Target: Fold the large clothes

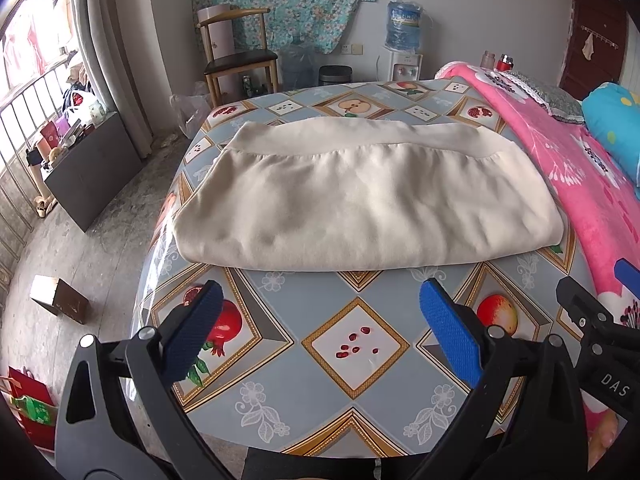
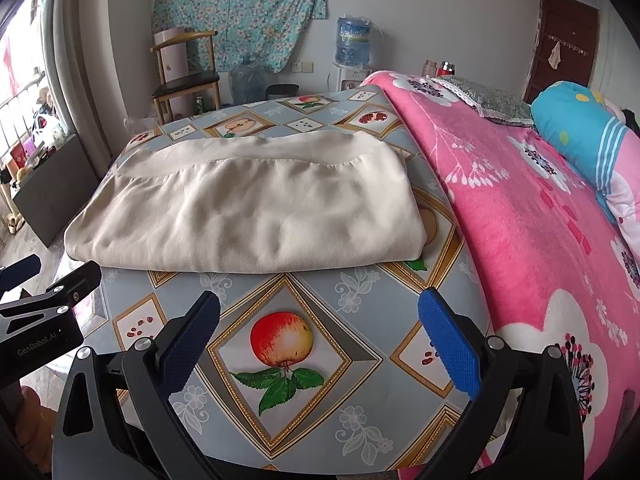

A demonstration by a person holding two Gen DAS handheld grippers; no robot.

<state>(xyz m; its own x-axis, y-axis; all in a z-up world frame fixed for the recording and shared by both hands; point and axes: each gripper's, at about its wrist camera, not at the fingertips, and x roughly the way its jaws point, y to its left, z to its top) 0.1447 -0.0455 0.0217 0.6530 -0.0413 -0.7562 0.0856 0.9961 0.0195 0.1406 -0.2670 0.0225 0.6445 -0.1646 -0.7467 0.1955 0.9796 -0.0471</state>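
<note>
The cream garment (image 1: 360, 200) lies on the fruit-patterned bench (image 1: 356, 344) as a wide, flat bundle, its ribbed hem band running along the far edge at 12 o'clock and a rounded fold edge facing the grippers at 6 o'clock. No sleeves or loose flaps stick out from under it, so the folding looks well advanced — at least one fold across the body appears done, though how many layers lie beneath cannot be told from these views. The left gripper (image 1: 320, 328) hovers just short of the near fold edge with its jaws spread wide and nothing between them; the right gripper (image 2: 320, 332) hangs beside it toward 3 o'clock, jaws equally wide apart and empty, above the printed apple. Neither touches the cloth. A pink floral blanket (image 2: 540, 240) borders the bench at 3 o'clock, close to the garment's right end. What seems left, at most, is one more fold — bringing one side end over to the other to halve the long bundle — or simply smoothing the faint ripples on top.
</note>
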